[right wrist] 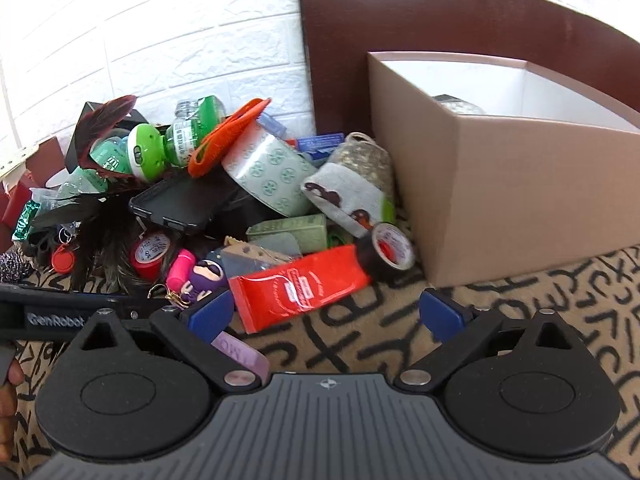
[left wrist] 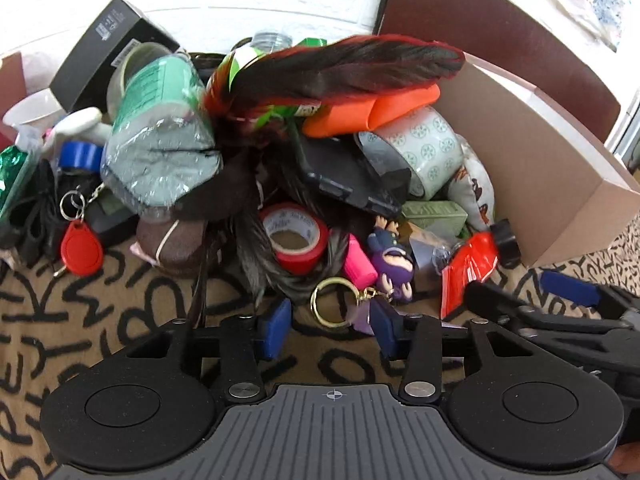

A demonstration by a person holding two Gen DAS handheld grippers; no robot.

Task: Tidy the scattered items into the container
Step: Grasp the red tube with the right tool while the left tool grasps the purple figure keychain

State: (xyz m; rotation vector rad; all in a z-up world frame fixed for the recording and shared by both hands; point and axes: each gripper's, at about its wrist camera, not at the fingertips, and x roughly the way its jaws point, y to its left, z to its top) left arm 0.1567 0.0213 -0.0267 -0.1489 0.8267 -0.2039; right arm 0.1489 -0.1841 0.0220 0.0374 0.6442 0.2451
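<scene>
A heap of small items lies on the patterned cloth [left wrist: 120, 320] beside a tan cardboard box [right wrist: 520, 184]. My left gripper [left wrist: 330, 328] stands partly open around the gold ring [left wrist: 320, 312] of a purple doll keychain [left wrist: 394, 268]; its pads do not touch the ring. My right gripper [right wrist: 326, 314] is open wide just in front of a red tube [right wrist: 300, 284], whose flat end lies by the left pad. In the left wrist view the right gripper [left wrist: 532, 300] shows at the right, beside the red tube [left wrist: 468, 268].
The heap holds a red tape roll [left wrist: 296, 240], a pink piece [left wrist: 360, 266], a black phone case [left wrist: 344, 176], a patterned tape roll [left wrist: 424, 148], a crushed bottle [left wrist: 160, 140], a red-black feather [left wrist: 340, 68] and a red key fob [left wrist: 80, 248]. A white brick wall [right wrist: 180, 40] stands behind.
</scene>
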